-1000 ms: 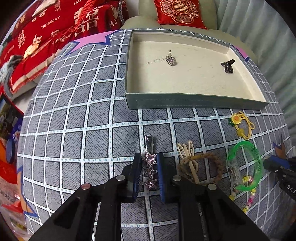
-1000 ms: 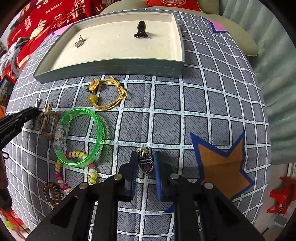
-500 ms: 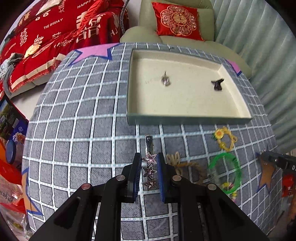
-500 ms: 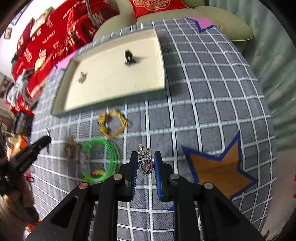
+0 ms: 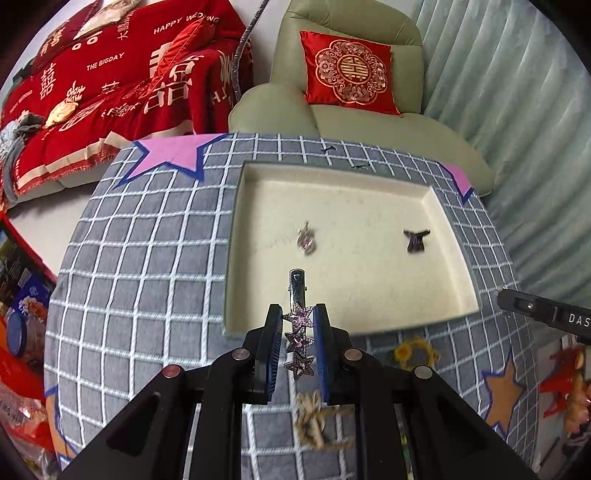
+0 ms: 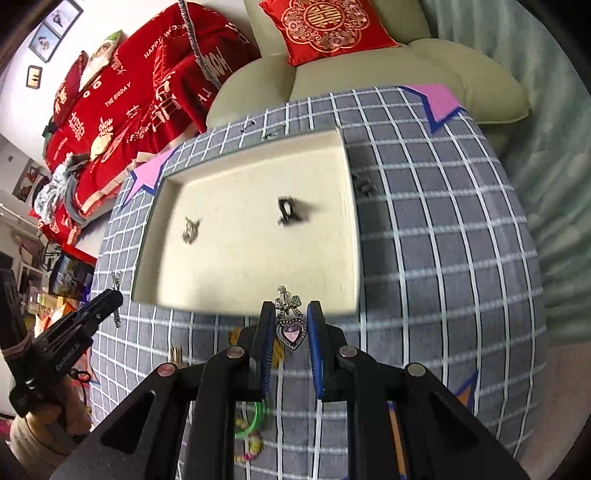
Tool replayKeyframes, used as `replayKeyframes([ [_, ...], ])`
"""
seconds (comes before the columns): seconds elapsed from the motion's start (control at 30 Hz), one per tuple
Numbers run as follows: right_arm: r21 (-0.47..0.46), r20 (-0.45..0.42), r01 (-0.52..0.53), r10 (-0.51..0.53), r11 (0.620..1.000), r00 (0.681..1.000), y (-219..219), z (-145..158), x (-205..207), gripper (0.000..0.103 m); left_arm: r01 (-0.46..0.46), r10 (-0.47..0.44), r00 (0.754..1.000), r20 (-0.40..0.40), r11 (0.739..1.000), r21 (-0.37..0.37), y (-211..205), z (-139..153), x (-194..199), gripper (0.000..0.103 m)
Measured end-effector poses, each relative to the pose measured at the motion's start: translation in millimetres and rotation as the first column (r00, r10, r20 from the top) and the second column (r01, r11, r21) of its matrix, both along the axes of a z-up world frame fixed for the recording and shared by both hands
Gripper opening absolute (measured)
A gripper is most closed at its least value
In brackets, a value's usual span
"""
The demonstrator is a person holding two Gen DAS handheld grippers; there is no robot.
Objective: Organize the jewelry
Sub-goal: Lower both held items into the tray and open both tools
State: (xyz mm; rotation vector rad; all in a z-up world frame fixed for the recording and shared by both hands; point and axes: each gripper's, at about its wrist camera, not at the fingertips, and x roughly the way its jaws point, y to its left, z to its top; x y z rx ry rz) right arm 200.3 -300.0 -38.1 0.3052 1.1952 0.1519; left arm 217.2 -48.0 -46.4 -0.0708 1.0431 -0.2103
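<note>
Two pieces lie in tray [image 5: 236, 236]; left gripper [image 5: 298, 347] clamps star hair clip [image 5: 298, 341], right gripper [image 6: 289, 332] clamps heart pendant [image 6: 291, 331]; bracelets remain on table [image 5: 147, 280]

Both look down—shared tray [image 5: 448, 221].

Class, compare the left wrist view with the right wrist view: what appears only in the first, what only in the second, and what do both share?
Only the left wrist view shows the star hair clip up close, clamped in the left hand-held gripper.

Only the right wrist view shows the heart pendant, clamped in the right hand-held gripper, and wall pictures.

Both show the cream tray, holding a small pendant and a dark clip, the checked cloth and the red cushion.
</note>
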Motion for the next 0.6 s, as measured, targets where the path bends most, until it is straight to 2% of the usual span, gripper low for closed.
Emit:
replayKeyframes([
  [0.17,-0.001,0.014,-0.031,0.031,1.000,0.999,5.0,-3.9,29.3,0.019,-0.002,0.002,1.000,-0.006,1.000,-0.002,-11.8,-4.7,20.5,0.027],
  [0.33,0.010,0.017,-0.043,0.043,0.999,0.999,7.5,-11.6,58.0,0.019,0.006,-0.006,1.000,-0.018,1.000,0.027,-26.5,-16.1,37.7,0.027],
  [0.6,-0.019,0.025,-0.063,0.064,0.998,0.998,4.8,-25.7,99.6,0.019,0.006,-0.004,0.999,-0.052,0.999,0.043,-47.6,-37.5,59.9,0.027],
])
